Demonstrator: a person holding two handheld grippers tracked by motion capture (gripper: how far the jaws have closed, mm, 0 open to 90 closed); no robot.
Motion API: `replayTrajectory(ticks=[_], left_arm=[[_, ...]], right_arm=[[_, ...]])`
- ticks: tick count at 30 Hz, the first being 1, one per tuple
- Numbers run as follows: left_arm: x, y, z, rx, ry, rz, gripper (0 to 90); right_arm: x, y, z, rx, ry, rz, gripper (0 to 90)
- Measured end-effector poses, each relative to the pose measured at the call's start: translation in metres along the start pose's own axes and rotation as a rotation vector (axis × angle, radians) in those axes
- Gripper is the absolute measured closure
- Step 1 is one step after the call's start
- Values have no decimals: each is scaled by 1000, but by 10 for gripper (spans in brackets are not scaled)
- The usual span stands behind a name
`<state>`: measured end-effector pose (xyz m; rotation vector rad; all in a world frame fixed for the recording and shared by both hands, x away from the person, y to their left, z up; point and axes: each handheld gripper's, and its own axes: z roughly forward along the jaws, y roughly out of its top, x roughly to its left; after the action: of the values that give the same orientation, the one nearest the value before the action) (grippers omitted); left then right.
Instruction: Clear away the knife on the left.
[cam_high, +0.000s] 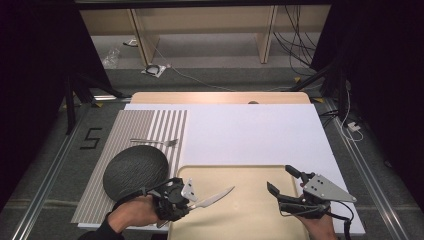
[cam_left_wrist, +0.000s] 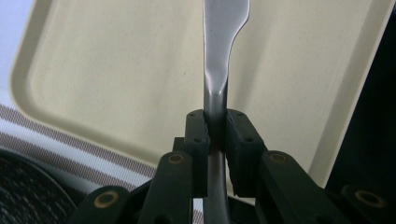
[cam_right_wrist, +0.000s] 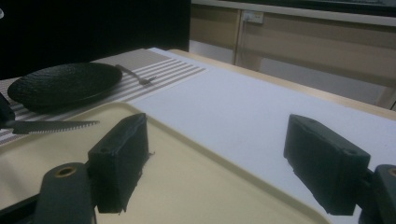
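Left claw (cam_high: 192, 198) grips your serrated silver table knife (cam_high: 216, 196) above the beige plastic tray (cam_high: 250, 220); next, lay it at the round black plate's (cam_high: 135, 171) three o'clock, right claw (cam_high: 286, 180) released.

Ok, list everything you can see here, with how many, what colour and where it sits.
knife: one, silver with a serrated edge, clamped by its handle in the left gripper, blade out over the tray
tray: one, cream, near middle of the table
plate: one, black and textured, on the striped mat left of the tray
fork: one, silver, on the mat beyond the plate
striped mat: one, grey and white, left side of the table
white sheet: one, covering the table's middle and right
table: one, light wood, bare at its far edge
left gripper: one, black, over the tray's left edge, shut on the knife
right gripper: one, black with a grey plate, over the tray's right side, jaws open and holding nothing
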<state>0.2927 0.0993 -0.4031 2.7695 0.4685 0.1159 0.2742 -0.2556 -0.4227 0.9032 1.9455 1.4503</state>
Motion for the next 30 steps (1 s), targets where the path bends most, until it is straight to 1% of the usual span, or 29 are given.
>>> replayTrajectory(ticks=[1, 2, 3, 4, 5, 6, 8, 9, 11, 12, 16, 18, 20, 22, 25, 26, 27, 30], left_arm=[[0, 0, 0, 0, 0, 0, 792], [-2, 6, 4, -3, -9, 7, 792], [-2, 6, 4, -3, -9, 7, 792], [-4, 10, 7, 2, -16, 9, 792], [-4, 10, 7, 2, -16, 9, 792], [-7, 14, 12, 8, -18, 15, 792], [-8, 16, 15, 12, -26, 13, 793], [-10, 19, 19, 25, -35, 21, 793], [-11, 19, 21, 30, -39, 18, 793], [-13, 22, 25, 44, -38, 21, 792], [-16, 24, 30, 63, -45, 24, 792], [-20, 27, 33, 67, -57, 24, 792], [-22, 28, 35, 68, -59, 22, 792], [-25, 31, 38, 94, -61, 39, 792], [-27, 30, 42, 104, -65, 37, 792], [-31, 30, 45, 122, -68, 45, 792], [-32, 29, 46, 129, -72, 49, 793], [-33, 29, 49, 136, -82, 50, 792]], right_arm=[[0, 0, 0, 0, 0, -1, 228], [0, 0, 0, 2, 0, 0, 228], [0, 0, 0, 2, 0, 0, 228], [-1, 0, -1, 9, -1, -1, 229], [-1, 0, -1, 9, -1, -1, 229], [0, 0, -1, 2, -1, -5, 229], [0, 0, -1, 3, -2, -3, 229], [0, 0, -1, 4, -2, -3, 229], [-1, 0, -1, 4, -1, -3, 229], [-1, 0, -1, 4, -1, -3, 230], [-1, 0, -1, 3, -2, -4, 230], [0, 0, -1, 3, -1, -4, 230], [0, 0, -1, 3, -1, -4, 230], [0, 0, 0, 1, -1, -6, 230], [0, 0, -1, 8, -3, -9, 230], [0, 0, -1, 6, -2, -9, 231], [0, 0, -1, 8, -2, -8, 230], [0, 0, -1, 6, -2, -9, 230]])
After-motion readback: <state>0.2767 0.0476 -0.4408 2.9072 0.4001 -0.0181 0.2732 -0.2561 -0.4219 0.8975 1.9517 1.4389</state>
